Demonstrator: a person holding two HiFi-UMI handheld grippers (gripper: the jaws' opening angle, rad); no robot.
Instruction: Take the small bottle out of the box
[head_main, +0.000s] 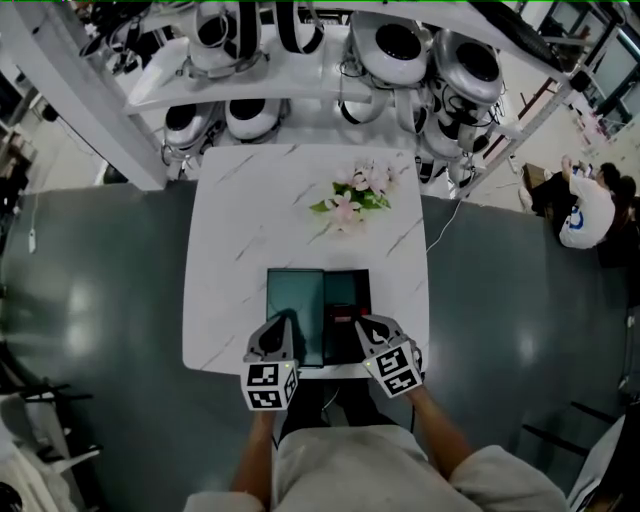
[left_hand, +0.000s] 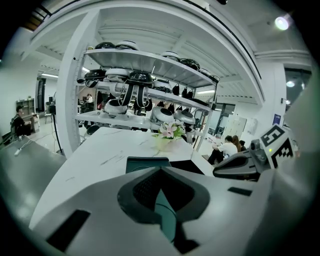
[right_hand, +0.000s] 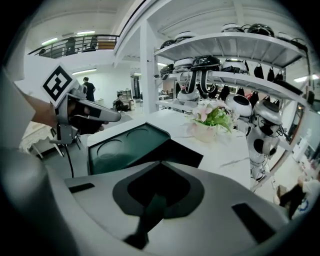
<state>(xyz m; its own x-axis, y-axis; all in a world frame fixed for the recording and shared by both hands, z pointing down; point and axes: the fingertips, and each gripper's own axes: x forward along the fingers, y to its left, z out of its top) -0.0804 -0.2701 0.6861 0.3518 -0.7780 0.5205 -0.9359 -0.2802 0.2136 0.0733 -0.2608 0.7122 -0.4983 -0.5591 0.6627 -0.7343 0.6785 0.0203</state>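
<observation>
Two grippers hang over the near edge of the table (head_main: 250, 220), at the near end of the open box (head_main: 322, 300).

1. Jaw state. The left gripper (head_main: 287, 322) has its jaws together, tips meeting, with nothing clamped. The right gripper (head_main: 363, 324) is likewise fully closed and empty.

2. Box layout. The green-lined half (right_hand: 125, 147) lies on the left and shows two shallow round impressions with nothing in them. The dark half (right_hand: 175, 152) lies on the right, directly ahead of the right gripper.

3. Location of the small bottle. It cannot be made out in any view. A faint reddish patch shows in the dark half in the head view, but it is too small to identify. By judgement, the bottle sits in that dark half.

4. Handling. Expect a light, rigid item with a smooth, possibly slippery wall. Treat it as fragile if it is glass. A snug seat may resist the lift.

5. Grip point. Open the jaws before descending. Take hold across the body just below the cap, where the wall is straight. Lift vertically, and avoid tilting against the recess.

A flower arrangement (head_main: 355, 195) stands well apart at the far side.
</observation>
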